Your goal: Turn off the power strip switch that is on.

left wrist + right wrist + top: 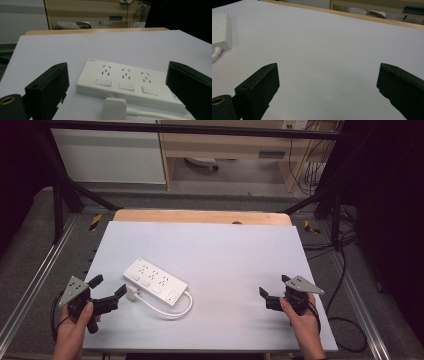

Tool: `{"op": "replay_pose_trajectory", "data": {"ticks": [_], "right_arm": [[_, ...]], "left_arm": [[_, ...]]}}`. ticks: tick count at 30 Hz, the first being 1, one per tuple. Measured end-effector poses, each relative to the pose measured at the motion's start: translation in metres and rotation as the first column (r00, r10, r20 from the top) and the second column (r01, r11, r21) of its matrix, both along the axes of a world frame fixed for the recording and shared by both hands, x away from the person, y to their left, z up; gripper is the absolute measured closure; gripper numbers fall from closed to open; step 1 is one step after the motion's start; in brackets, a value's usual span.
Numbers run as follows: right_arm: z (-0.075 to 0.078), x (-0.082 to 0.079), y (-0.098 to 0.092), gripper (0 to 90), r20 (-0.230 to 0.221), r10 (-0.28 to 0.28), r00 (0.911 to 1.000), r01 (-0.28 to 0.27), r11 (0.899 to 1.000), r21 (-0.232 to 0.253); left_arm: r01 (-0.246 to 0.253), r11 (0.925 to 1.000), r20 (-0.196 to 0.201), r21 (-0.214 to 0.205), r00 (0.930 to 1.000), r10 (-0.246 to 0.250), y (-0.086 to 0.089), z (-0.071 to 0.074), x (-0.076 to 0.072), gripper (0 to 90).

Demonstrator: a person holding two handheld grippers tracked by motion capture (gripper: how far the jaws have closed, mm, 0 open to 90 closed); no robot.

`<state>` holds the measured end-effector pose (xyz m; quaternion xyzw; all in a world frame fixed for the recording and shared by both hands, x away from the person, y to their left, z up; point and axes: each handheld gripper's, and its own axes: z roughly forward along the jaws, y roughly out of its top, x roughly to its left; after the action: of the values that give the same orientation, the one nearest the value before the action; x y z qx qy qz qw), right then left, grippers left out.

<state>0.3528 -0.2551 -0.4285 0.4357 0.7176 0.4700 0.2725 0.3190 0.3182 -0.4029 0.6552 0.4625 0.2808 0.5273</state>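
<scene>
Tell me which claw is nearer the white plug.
Left. The left claw is open right beside the white plug, which lies on the table just ahead of it; the right claw is open far across the table.

At the lower left of the high view, the person's left hand [75,325] is gripping the handle of the left gripper [107,287], whose jaws are standing wide apart and pointing toward the right of the frame. At the lower right, the right hand [300,317] is holding the right gripper [274,287], its jaws also spread wide and pointing left. Both forearms are entering from the bottom edge.
</scene>
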Motion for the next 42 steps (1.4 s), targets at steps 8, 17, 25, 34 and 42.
{"op": "replay_pose_trajectory", "data": {"ticks": [8, 17, 25, 34, 42], "right_arm": [[0.0, -0.001, -0.002, 4.7, -0.012, -0.016, 0.9998, 0.016, 1.0, 0.004], [0.001, 0.0, 0.002, 3.9, 0.001, 0.001, 1.0, -0.001, 1.0, -0.002], [0.001, -0.001, 0.002, 3.9, 0.0, 0.0, 1.0, 0.0, 1.0, -0.002], [0.0, 0.0, 0.004, 3.5, -0.004, 0.007, 1.0, -0.007, 1.0, -0.011], [0.0, 0.0, 0.004, 3.4, -0.003, 0.006, 1.0, -0.006, 1.0, -0.013]], "left_arm": [[0.002, 0.9999, 0.005, 0.015, 1.0, -0.002, 0.003, 0.004, 0.0, 4.9], [0.009, 0.9997, 0.02, -0.022, 0.9998, -0.009, 0.008, 0.012, -0.004, 4.2], [0.018, 0.9986, 0.049, -0.05, 0.9987, -0.016, 0.008, 0.02, -0.009, 4.3], [0.033, 0.9975, 0.063, -0.062, 0.9976, -0.03, 0.008, 0.03, -0.012, 4.3], [0.048, 0.9965, 0.077, -0.068, 0.9961, -0.043, 0.006, 0.037, -0.015, 4.5]]}}
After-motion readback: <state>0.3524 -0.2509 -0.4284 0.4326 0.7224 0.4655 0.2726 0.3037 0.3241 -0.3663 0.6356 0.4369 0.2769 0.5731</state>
